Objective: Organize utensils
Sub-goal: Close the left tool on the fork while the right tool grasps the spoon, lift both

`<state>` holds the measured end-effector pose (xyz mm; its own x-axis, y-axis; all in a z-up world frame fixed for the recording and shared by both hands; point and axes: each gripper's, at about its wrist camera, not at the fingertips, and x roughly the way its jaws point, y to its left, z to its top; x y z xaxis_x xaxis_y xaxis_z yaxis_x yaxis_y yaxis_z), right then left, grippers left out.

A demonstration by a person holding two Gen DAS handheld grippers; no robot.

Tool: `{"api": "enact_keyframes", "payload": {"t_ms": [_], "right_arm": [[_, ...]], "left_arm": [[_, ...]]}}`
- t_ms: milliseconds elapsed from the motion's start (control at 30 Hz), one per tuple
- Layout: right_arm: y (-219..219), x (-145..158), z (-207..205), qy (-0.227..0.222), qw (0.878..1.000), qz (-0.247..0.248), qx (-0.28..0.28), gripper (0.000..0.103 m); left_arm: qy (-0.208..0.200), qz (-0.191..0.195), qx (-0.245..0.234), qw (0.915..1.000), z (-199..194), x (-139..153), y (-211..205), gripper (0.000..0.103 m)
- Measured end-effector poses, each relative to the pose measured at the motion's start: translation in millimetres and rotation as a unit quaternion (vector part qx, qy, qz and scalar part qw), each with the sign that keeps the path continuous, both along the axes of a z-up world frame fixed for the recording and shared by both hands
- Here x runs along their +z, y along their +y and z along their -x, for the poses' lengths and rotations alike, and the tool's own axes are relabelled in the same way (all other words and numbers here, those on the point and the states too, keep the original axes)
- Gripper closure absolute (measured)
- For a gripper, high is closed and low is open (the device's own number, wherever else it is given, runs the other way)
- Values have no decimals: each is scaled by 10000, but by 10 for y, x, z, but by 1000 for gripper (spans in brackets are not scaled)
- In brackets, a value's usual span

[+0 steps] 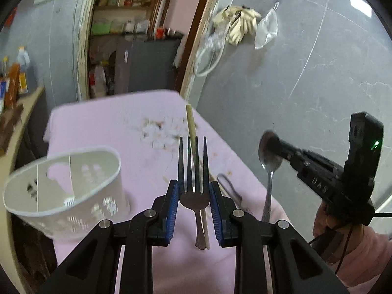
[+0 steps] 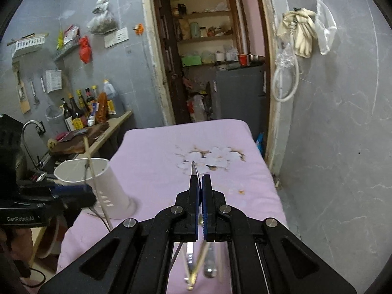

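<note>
Left hand-held gripper (image 1: 193, 193) clamped, tilted down; right hand-held gripper (image 2: 201, 183) shut.

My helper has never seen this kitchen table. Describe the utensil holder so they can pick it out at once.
Start at the table with the pink cloth in front of the doorway. On its side nearest the counter with the sauce bottles stands the utensil holder, a tall white plastic cup. Perforated walls set it apart, and it alone stands upright on the cloth.

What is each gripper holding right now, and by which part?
The left gripper holds a fork and a chopstick, pads at the fork's neck below the tines. The right gripper is shut on a spoon, pinched across the bowl, handle hanging down.
</note>
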<state>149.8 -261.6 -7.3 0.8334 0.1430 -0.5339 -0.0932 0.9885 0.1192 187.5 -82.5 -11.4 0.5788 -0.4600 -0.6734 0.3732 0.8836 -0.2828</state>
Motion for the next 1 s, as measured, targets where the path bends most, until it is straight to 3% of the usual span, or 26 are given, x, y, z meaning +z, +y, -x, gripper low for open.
{"api": "enact_keyframes", "payload": {"t_ms": [133, 200, 233, 267, 300, 367, 533, 600, 800, 1000], "right_arm": [[132, -12, 43, 19, 10000, -23, 39, 101], [157, -33, 50, 71, 9999, -88, 29, 101], [172, -44, 48, 101, 9999, -124, 26, 101], [183, -54, 48, 120, 9998, -139, 30, 101], [185, -70, 52, 131, 9998, -146, 38, 101], [223, -88, 43, 172, 9997, -142, 70, 101], [282, -123, 27, 226, 9997, -108, 75, 101], [288, -122, 34, 233, 9997, -67, 41, 101], [230, 5, 125, -3, 9996, 72, -286, 101], [188, 12, 8, 153, 9997, -68, -179, 101]], "left_arm": [[532, 464, 128, 9974, -1, -62, 267, 79], [497, 141, 171, 9985, 34, -104, 287, 79], [315, -390, 158, 9986, 75, -108, 253, 79], [201, -639, 81, 9977, 108, -111, 233, 79], [202, -677, 2, 9975, 128, -109, 233, 79], [571, -506, -180, 9969, 96, -164, 289, 79], [886, -221, 61, 9958, -77, -226, 471, 79], [845, -150, 119, 9962, -113, -229, 499, 79], [160, 252, 198, 9994, 24, 24, 538, 79], [-123, 168, 1, 9998, 50, 184, 549, 79]]}}
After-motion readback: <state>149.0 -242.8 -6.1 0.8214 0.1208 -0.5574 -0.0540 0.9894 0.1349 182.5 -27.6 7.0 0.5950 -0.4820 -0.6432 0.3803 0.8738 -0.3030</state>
